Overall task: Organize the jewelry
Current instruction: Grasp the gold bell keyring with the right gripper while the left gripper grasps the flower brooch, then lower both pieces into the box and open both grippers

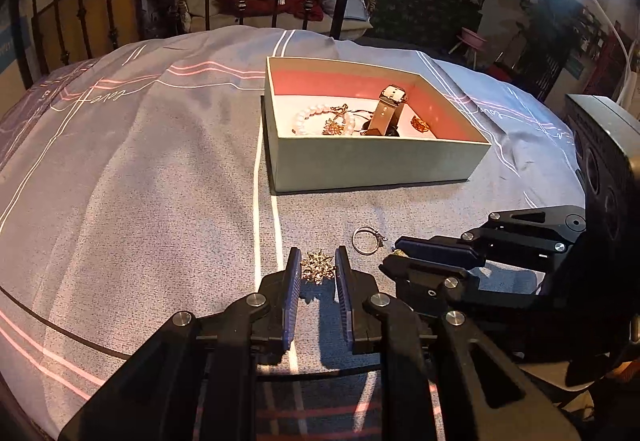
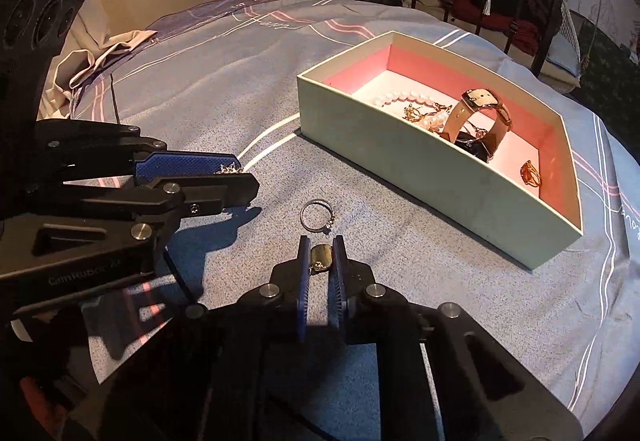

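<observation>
Our left gripper (image 1: 318, 268) closes around a gold flower brooch (image 1: 317, 265) on the bedspread (image 1: 160, 177). Our right gripper (image 2: 321, 257) pinches a gold oval pendant (image 2: 321, 257). A silver ring (image 2: 317, 215) lies just ahead of it, the jewelry box (image 2: 440, 177) beyond to its right.

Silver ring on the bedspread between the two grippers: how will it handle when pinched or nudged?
The silver ring lies flat on the soft bedspread, so a nudge probably slides or snags it rather than rolling it. It is a thin band, likely stiff and light, and hard to get fingers under. Its small setting on one side may make it twist in the pads.
</observation>
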Tool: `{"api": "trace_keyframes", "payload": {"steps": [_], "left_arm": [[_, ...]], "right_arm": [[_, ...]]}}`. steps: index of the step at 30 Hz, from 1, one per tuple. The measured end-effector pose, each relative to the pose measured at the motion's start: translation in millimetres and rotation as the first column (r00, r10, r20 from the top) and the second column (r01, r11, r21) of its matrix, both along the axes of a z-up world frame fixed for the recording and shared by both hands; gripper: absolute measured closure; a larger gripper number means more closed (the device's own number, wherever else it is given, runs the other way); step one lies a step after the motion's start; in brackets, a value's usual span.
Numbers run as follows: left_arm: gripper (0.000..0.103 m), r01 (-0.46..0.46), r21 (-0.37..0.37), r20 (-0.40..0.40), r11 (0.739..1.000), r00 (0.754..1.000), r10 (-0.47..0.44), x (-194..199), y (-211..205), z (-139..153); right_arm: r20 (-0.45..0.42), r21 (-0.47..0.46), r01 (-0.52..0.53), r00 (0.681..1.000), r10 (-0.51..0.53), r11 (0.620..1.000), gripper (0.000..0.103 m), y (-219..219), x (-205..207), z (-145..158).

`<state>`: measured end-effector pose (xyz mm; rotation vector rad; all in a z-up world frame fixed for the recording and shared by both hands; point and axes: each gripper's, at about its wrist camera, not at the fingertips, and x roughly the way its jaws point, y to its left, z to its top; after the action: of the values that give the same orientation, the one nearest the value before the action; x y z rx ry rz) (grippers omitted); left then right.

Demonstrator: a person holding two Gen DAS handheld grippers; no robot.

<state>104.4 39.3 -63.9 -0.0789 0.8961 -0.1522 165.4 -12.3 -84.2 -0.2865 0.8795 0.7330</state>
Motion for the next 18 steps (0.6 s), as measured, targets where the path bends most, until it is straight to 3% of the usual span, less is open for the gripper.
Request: {"api": "trace_keyframes", "payload": {"steps": [8,18], "left_arm": [[0.086,0.035,-0.024,0.018,0.999,0.999,-0.035,6,-15,10],[0.086,0.040,-0.009,0.119,0.999,0.992,-0.038,45,-29,46]], "right_arm": [[0.009,0.073,0.094,0.995,-0.095,0.993,0.091,-34,-5,12],[0.134,0.158,0.178,0.971,-0.200,0.971,0.091,-52,32,61]]}}
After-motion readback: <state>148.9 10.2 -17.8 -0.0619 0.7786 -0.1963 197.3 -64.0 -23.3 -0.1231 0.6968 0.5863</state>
